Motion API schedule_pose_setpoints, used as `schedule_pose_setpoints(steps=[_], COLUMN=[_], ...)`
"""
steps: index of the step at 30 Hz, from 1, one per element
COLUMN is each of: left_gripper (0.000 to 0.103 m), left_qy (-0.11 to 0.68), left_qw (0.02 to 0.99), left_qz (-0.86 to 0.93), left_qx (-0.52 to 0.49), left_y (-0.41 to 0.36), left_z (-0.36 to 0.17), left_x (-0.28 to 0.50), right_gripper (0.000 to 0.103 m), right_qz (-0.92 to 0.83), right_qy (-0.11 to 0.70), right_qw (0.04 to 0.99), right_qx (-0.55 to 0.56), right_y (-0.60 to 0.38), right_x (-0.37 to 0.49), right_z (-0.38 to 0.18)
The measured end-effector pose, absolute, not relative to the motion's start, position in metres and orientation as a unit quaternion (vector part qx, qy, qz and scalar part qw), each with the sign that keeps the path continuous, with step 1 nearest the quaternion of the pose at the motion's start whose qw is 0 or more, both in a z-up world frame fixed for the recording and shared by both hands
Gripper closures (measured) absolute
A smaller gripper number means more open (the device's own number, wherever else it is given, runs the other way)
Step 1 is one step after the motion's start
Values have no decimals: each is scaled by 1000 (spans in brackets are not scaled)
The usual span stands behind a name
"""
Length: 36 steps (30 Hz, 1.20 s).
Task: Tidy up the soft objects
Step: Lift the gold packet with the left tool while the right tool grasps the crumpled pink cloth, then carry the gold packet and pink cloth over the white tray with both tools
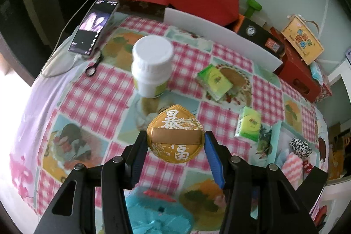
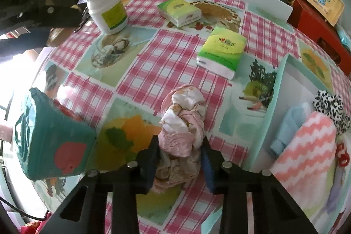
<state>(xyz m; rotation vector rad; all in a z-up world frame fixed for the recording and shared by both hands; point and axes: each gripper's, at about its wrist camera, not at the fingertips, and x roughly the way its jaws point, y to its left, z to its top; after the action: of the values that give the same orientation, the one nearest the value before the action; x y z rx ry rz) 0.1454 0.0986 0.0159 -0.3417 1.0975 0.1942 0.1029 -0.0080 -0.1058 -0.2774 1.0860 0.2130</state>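
A round gold puff (image 1: 176, 134) is held between the left tongs (image 1: 175, 144), half open, above the checked desk (image 1: 87, 93). A crumpled pink cloth (image 2: 183, 124) is clamped, apparently, by the right tongs (image 2: 179, 148); a teal tray (image 2: 275, 89) lies toward three o'clock.

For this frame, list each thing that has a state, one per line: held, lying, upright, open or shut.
Left gripper: shut on the gold round padded puff, held above the table.
Right gripper: jaws around the crumpled pink and white cloth, pads at its sides.
White plastic bottle: upright, cap on.
Two green tissue packs: lying flat, sealed.
Phone: screen lit.
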Motion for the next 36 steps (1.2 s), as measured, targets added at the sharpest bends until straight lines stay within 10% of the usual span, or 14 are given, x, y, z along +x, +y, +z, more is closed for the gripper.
schedule_pose_setpoints(steps=[36], left_gripper=[50], left_qy=[495], left_qw=[861], left_qz=[53], left_qx=[-98], left_y=[25], left_z=[19], left_x=[174], right_gripper=[75], right_qz=[82], right_qy=[421], right_qw=[903], right_qx=[-8], right_y=[-95], right_x=[118], right_z=[-27])
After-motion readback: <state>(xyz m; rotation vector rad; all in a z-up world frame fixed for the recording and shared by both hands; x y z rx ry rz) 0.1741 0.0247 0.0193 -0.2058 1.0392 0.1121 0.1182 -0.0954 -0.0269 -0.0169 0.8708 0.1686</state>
